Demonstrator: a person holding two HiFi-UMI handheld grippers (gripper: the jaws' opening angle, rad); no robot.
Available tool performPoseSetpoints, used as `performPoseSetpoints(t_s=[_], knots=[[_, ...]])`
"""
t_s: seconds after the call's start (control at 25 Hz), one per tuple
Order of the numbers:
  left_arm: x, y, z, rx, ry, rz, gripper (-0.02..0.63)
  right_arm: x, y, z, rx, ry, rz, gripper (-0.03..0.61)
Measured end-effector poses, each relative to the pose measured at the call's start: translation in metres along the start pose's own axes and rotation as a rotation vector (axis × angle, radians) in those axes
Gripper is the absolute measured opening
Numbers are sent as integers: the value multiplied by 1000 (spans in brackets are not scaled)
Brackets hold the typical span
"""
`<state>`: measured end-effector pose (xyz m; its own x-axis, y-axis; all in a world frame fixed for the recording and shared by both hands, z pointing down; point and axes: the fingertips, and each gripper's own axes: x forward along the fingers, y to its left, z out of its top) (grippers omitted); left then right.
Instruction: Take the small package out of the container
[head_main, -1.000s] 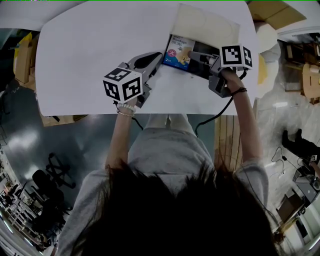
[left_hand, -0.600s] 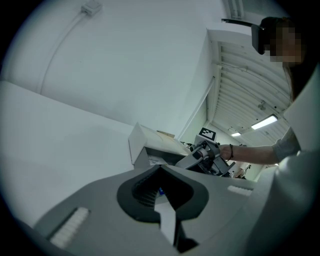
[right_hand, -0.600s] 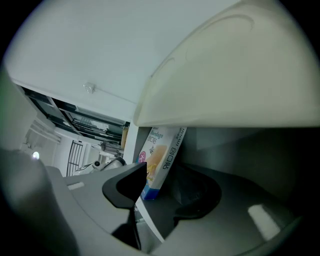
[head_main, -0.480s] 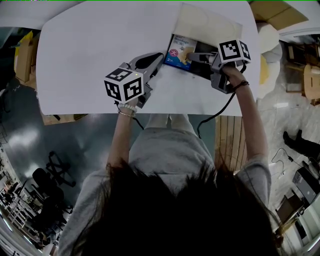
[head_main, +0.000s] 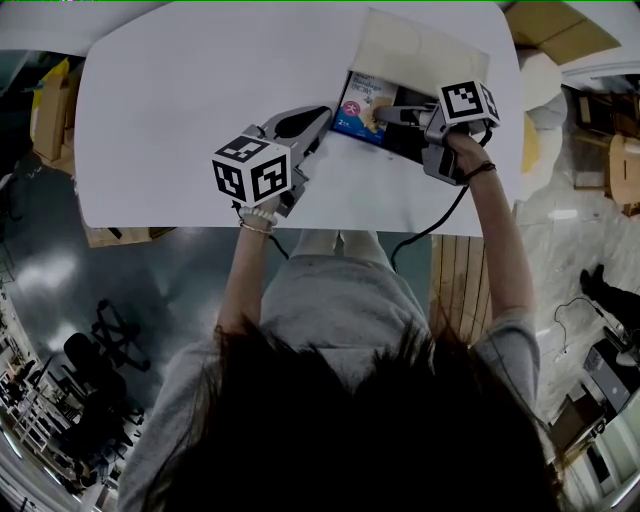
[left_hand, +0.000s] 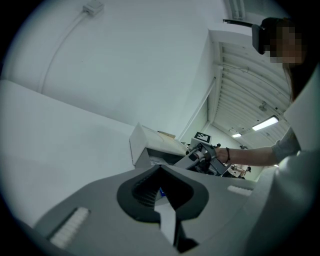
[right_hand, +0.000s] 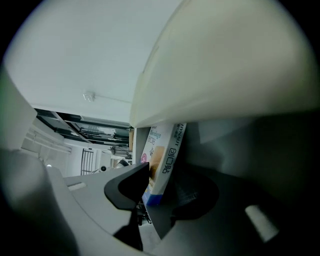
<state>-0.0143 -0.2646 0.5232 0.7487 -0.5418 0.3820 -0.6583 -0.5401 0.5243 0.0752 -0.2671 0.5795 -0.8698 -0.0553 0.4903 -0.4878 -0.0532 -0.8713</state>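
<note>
One step short of a firm hold. Reaching into the open container (head_main: 412, 45) at the tabletop's (head_main: 180, 110) far right with the right gripper (head_main: 388, 112), jaws freshly narrowed to either side of the small package (head_main: 358, 100), not yet plainly pinching it. Package still inside, at the container's left end. Parking the left gripper (head_main: 322, 112) just beside the container, tips together, empty. Likely next: squeezing, then lifting clear.

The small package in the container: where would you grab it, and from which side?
Probably pinch the package across its thin depth, printed face and back, at the edge nearest the container's open side. It is a flat, narrow box, and the raised lid blocks the far side.
</note>
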Motion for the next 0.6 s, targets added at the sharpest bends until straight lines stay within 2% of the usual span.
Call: performPoseSetpoints(t_s=[0.32,0.6], knots=[[1,0,0,-6,-3,3,-11,-2,1,0,39,6,7,147],[2,-1,2,-5,-9,1,-11,-5,4,1,114,11,56,130]])
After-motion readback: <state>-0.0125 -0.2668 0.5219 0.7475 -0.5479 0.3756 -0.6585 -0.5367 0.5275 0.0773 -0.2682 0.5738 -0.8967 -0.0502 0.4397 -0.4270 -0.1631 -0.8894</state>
